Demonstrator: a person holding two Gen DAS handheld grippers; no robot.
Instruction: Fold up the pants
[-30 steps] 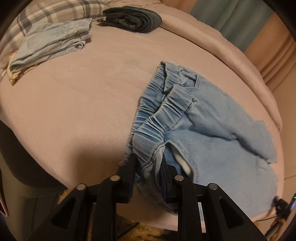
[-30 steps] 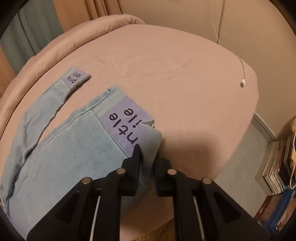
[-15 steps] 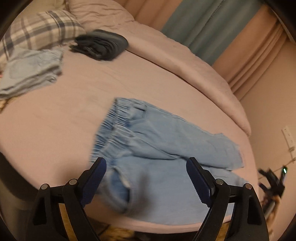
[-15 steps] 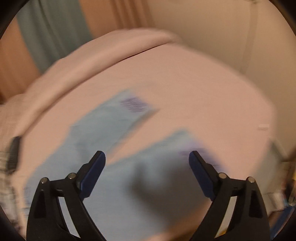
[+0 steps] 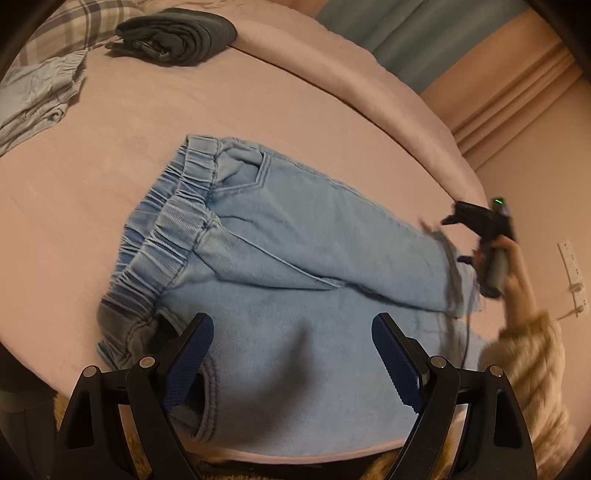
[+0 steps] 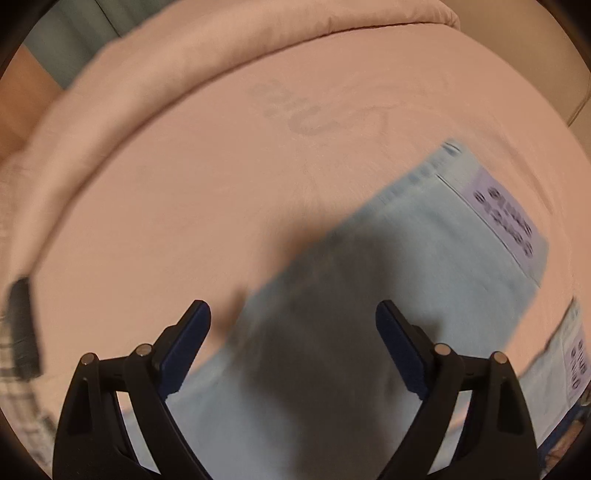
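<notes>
Two grippers are in view, each with its jaws spread wide and nothing between them. Nearest the lens in the left wrist view, the left gripper [image 5: 291, 350] hovers above the pants [image 5: 295, 266], its blue-padded fingers [image 5: 192, 354] over the near leg close to the waistband end. Contact between the fingers and the cloth cannot be confirmed.

The pants are light blue denim, laid flat on the pink bedcover [image 5: 110, 184] near its front edge. The elastic waistband [image 5: 166, 236] lies to the left, gathered and slightly rumpled; the two legs run off to the right, the far leg lying partly over the near one. At the leg ends, the right gripper [image 5: 480, 229] appears in the person's hand [image 5: 513, 273], blurred, beside the hems.

In the right wrist view, the right gripper [image 6: 291, 350] hangs over one pant leg [image 6: 406, 277], which carries its shadow. A lilac cuff patch with dark lettering [image 6: 506, 221] marks the leg end; a second patch [image 6: 576, 362] shows at the right edge. This view is motion-blurred and the lettering is unreadable.

Farther back on the bedcover lie a folded dark garment [image 5: 177, 37] and, at the left edge, a folded pale blue garment [image 5: 40, 96] beside a plaid pillow [image 5: 74, 26]. A teal curtain [image 5: 424, 33] hangs beyond.
</notes>
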